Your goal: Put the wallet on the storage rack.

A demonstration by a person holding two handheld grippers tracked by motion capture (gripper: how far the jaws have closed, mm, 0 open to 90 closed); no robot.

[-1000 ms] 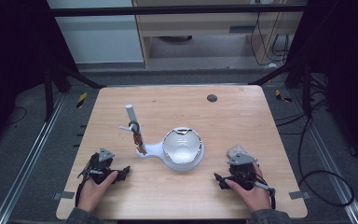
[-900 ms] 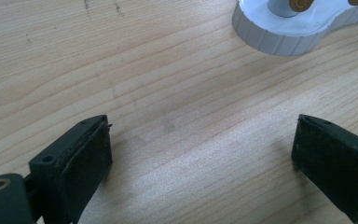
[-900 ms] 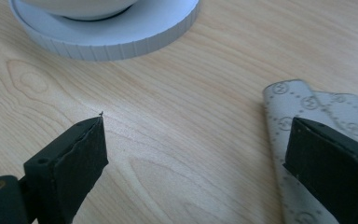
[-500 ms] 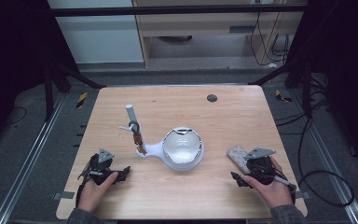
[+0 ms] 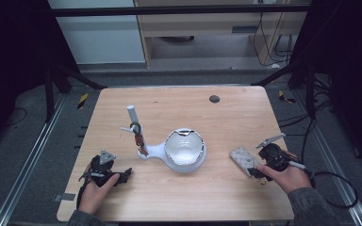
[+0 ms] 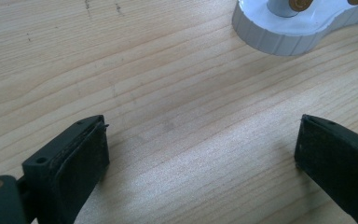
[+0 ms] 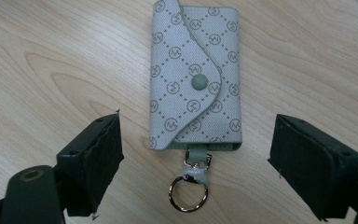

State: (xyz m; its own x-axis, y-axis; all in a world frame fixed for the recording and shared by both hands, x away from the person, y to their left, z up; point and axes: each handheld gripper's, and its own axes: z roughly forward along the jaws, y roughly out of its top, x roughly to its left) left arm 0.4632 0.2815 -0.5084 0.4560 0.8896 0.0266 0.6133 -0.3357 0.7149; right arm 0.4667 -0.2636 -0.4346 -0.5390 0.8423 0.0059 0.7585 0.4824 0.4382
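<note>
Right gripper sits low with jaws wide apart, framing the key pouch, which lies flat on the desk with its ring facing the jaws, probably lined up for a pinch. Left gripper rests idle, jaws apart over bare wood. The white stand with its bowl sits mid-desk, well clear.

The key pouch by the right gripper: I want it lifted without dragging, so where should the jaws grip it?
Probably across the key pouch's two long edges, near the middle. It lies flat, snap flap shut, ring pointing at the open right gripper, whose jaws already straddle its width. Come straight forward and down.
</note>
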